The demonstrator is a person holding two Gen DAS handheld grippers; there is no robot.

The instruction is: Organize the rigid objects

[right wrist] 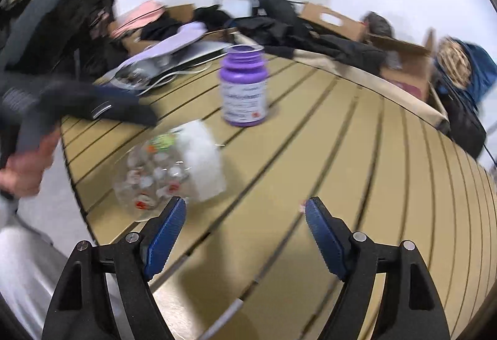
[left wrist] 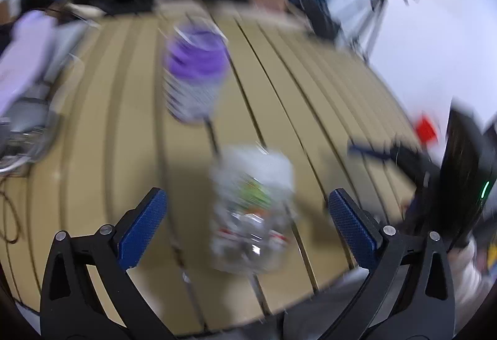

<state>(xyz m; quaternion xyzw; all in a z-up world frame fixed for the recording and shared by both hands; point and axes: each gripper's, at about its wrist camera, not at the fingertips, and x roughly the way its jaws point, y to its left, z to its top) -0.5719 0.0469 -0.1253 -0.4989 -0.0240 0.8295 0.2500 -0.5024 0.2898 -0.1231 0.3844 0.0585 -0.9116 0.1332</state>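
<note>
clear jar [right wrist: 167,172] with white lid on its side on slatted tan table [right wrist: 357,172], near the table's edge. purple bottle [right wrist: 243,88] upright further in, well apart from the jar. left gripper [left wrist: 247,225] released, pads spread wide, jar [left wrist: 251,209] between them but untouched. right gripper [right wrist: 245,231] released too, holding nothing, jar just beside its left finger. both views blurred.

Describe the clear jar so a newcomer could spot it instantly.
On the slatted tan table, near the front edge, the clear jar lies tipped on its side. Unlike the upright purple bottle behind it, it is see-through with a white lid.
</note>
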